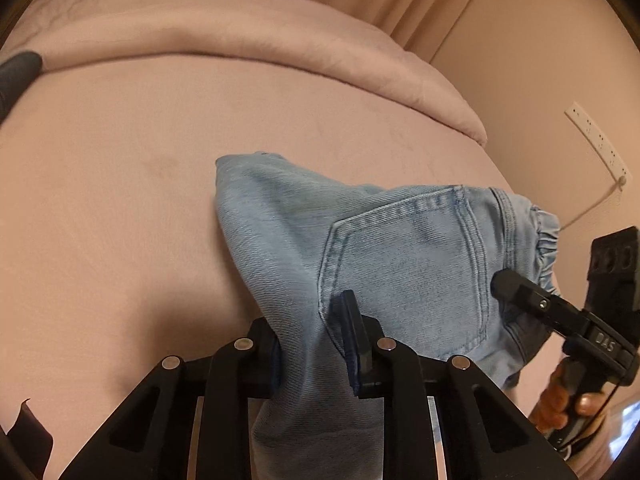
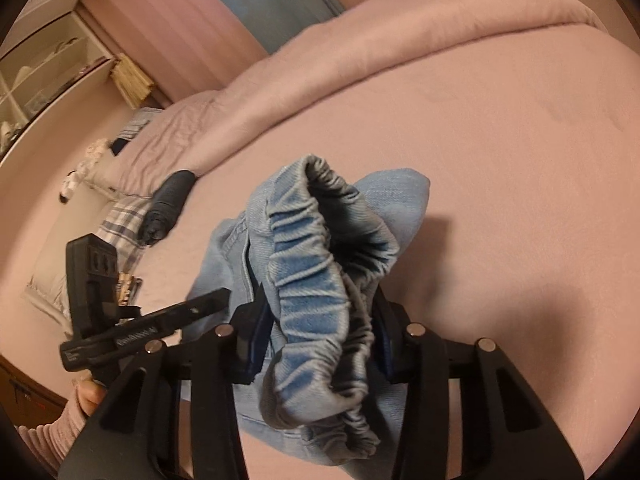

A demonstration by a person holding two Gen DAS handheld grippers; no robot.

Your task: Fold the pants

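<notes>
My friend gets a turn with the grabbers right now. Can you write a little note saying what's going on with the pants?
Left tool: shut on the jeans, gripping the fabric beside the back pocket.
Right tool: shut on the bunched elastic waistband.
Jeans: light blue, crumpled, partly raised off the pink bed, the rest lying on it.
Done: both grips are on. No neat fold shows yet.
Left: spread the jeans flat on the bed, lay one leg over the other, then fold them up.
Nearby: a dark rolled cloth lies farther back on the bed.
</notes>
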